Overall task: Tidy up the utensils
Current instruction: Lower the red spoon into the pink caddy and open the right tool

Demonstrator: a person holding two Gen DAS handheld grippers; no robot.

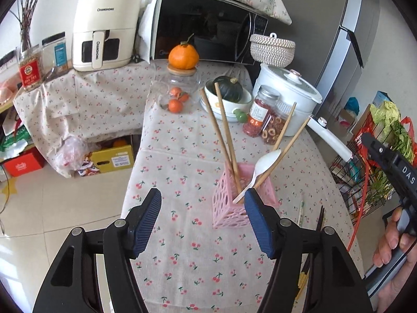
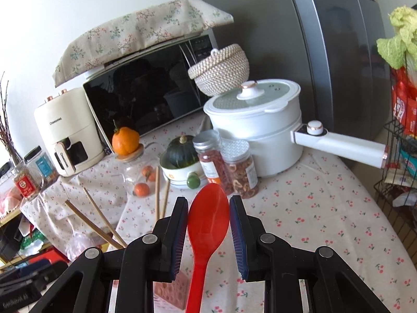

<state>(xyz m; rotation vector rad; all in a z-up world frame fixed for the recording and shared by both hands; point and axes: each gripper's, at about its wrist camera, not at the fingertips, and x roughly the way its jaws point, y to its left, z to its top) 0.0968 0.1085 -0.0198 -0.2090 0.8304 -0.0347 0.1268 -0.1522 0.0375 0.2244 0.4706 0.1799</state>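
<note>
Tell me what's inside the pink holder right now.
The pink holder holds four wooden chopsticks and a white plastic spoon, all leaning out the top. Their lower ends are hidden behind its perforated wall.

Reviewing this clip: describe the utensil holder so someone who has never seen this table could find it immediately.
On the cherry-print tablecloth, in front of the white electric pot, stands a pink holder with perforated sides. It is square and upright, with wooden chopsticks and a white plastic spoon sticking out. Unlike the glass jars behind, it is open-topped pink lattice.
</note>
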